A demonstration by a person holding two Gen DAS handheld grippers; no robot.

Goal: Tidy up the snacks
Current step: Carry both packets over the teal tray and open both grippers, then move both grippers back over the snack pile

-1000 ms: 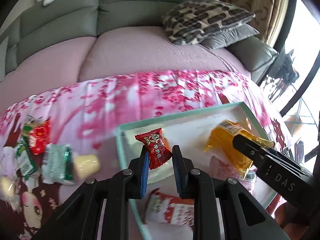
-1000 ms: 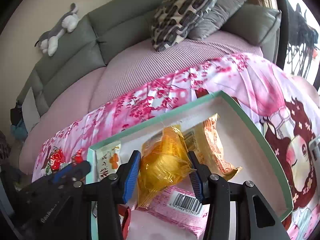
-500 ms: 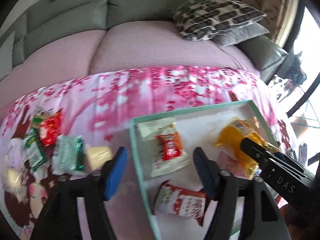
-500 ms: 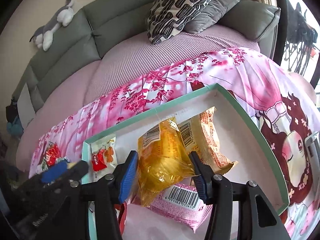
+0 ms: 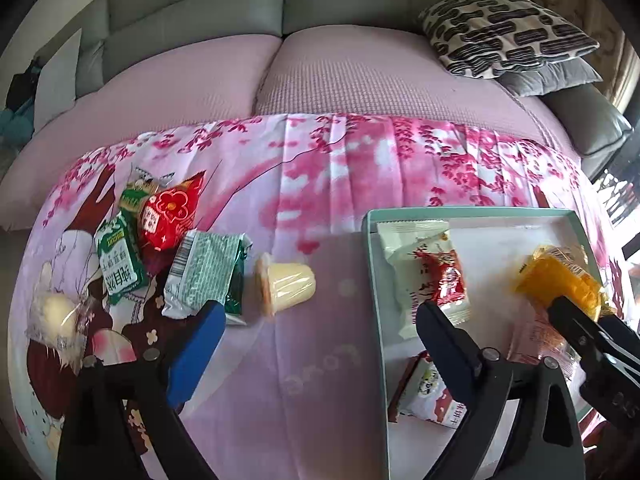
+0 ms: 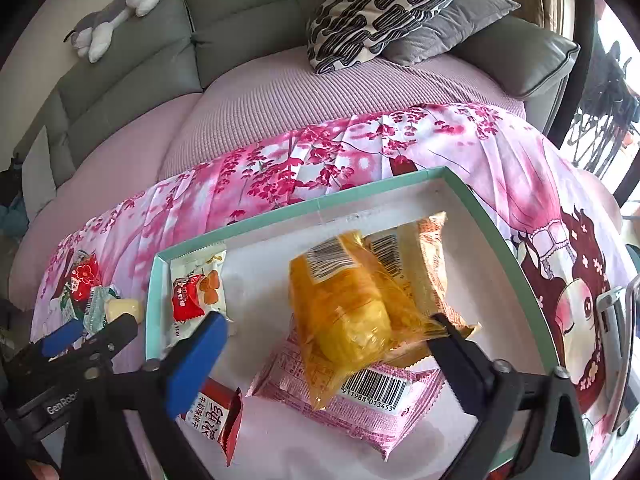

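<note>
My left gripper (image 5: 320,320) has just been opening; jaws wide, nothing between them. The small red packet (image 5: 448,280) it let go lies on a white packet (image 5: 408,264) at the tray's (image 5: 472,213) 9 o'clock side. My right gripper (image 6: 332,336) has also just been opening; the yellow bag (image 6: 344,308) sits free between its jaws, atop a pink packet (image 6: 360,400). Loose snacks, a jelly cup (image 5: 286,284) among them, lie on the cloth (image 5: 320,168) at the tray's 9 o'clock

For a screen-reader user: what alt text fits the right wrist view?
The open right gripper straddles a yellow packet lying on other snacks in a green-rimmed tray. The tray sits on a pink cloth before a sofa.
</note>
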